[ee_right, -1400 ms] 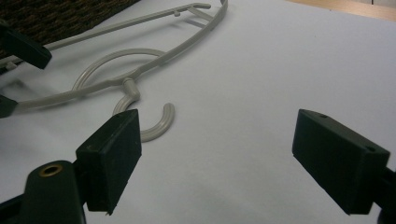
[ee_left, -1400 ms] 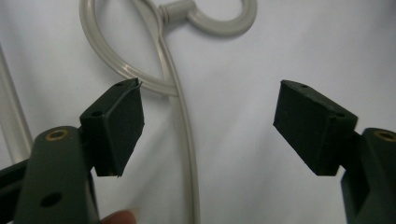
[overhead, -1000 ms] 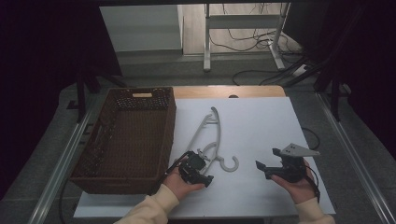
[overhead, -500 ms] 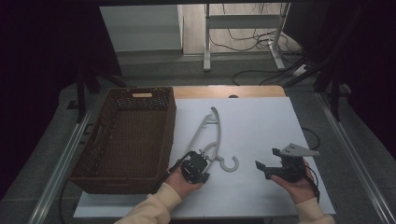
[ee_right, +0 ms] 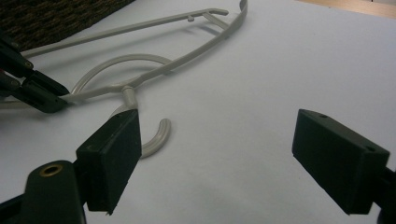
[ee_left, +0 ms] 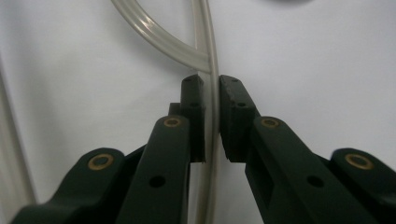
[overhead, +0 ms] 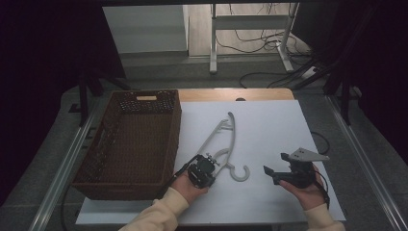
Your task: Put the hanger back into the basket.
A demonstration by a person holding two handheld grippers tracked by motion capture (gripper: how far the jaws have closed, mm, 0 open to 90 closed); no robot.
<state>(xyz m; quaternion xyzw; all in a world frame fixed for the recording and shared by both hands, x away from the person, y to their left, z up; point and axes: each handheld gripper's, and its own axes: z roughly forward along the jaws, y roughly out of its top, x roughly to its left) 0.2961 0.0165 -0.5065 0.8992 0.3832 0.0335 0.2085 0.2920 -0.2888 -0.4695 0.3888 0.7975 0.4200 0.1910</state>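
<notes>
L gripper [ee_left: 212, 116] has just closed, jaws pinching hanger [ee_left: 212, 60] bar; R gripper [ee_right: 217, 154] jaws spread, on table [overhead: 269, 125] beside the basket [overhead: 134, 139].

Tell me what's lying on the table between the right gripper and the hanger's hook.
Nothing: in the high view only bare white table top separates the right gripper from the hanger. The right gripper view shows the same bare stretch beyond its open jaws.
</notes>
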